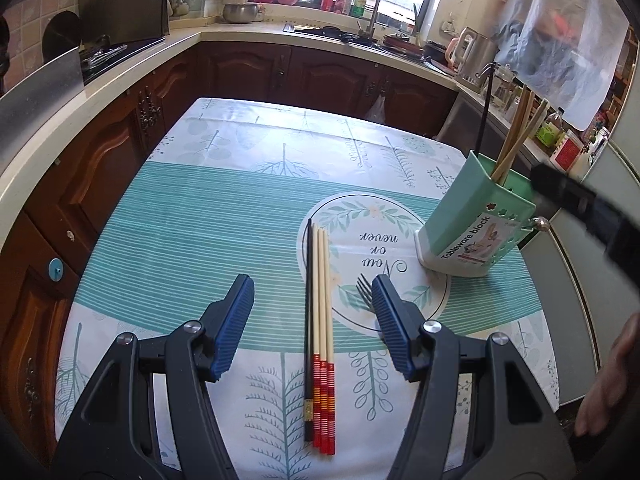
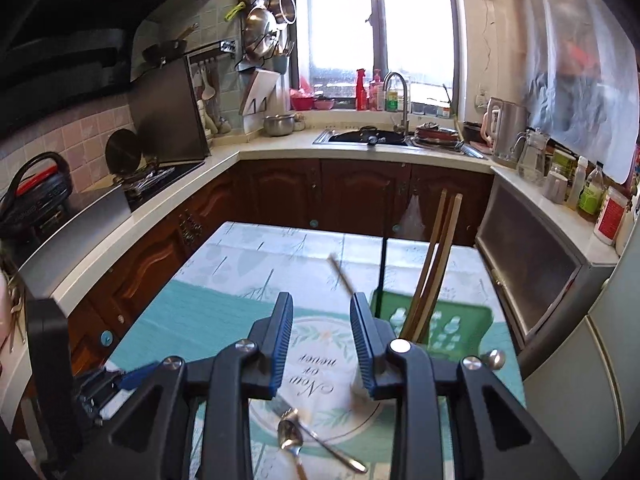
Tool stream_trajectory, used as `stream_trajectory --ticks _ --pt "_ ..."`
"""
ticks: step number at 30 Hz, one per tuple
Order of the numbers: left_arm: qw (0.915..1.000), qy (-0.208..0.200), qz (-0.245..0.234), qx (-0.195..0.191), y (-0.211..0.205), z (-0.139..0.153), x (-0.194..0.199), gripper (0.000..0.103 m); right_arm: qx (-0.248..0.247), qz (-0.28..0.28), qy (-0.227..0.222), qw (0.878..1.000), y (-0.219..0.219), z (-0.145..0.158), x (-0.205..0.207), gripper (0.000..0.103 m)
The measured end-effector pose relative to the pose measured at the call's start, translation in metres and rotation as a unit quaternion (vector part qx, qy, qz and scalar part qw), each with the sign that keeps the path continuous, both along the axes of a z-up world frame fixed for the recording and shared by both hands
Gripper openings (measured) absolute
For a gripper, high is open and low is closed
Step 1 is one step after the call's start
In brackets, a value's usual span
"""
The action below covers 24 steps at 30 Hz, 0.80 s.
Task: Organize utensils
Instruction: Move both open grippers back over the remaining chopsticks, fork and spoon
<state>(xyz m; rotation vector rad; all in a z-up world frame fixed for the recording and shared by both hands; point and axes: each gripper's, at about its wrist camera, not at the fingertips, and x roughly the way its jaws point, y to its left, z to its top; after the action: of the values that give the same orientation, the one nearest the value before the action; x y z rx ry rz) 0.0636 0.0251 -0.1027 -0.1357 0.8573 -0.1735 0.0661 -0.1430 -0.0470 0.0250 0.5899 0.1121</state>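
Chopsticks [image 1: 320,332] lie bundled on the worktop [image 1: 192,240], between the wide, empty jaws of the left hand-held gripper [image 1: 312,328]: light, stiff, slick, prone to roll, so best pinched mid-shaft across the bundle. Fork [image 1: 365,287] beside them is mostly hidden behind the right finger. Green holder [image 1: 472,216] stands at the far right with chopsticks already in it. Right hand-held gripper [image 2: 322,344] is narrowly open and empty; a blurred stick [image 2: 341,274] beyond its tips is unclear. Spoons [image 2: 294,436] below are thin, slippery and partly cut off.
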Motion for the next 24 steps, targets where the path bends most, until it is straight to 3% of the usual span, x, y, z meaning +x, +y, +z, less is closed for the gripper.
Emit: stream_trajectory --ticks 12,24 --pt "0.9998 0.012 0.007 0.014 0.014 -0.006 -0.014 0.058 0.022 0.013 0.070 0.997 0.028 -0.056 -0.020 0.030" --pt "0.9983 0.044 0.002 0.038 0.014 -0.021 -0.006 0.058 0.029 0.038 0.130 0.990 0.040 -0.082 -0.014 0.030"
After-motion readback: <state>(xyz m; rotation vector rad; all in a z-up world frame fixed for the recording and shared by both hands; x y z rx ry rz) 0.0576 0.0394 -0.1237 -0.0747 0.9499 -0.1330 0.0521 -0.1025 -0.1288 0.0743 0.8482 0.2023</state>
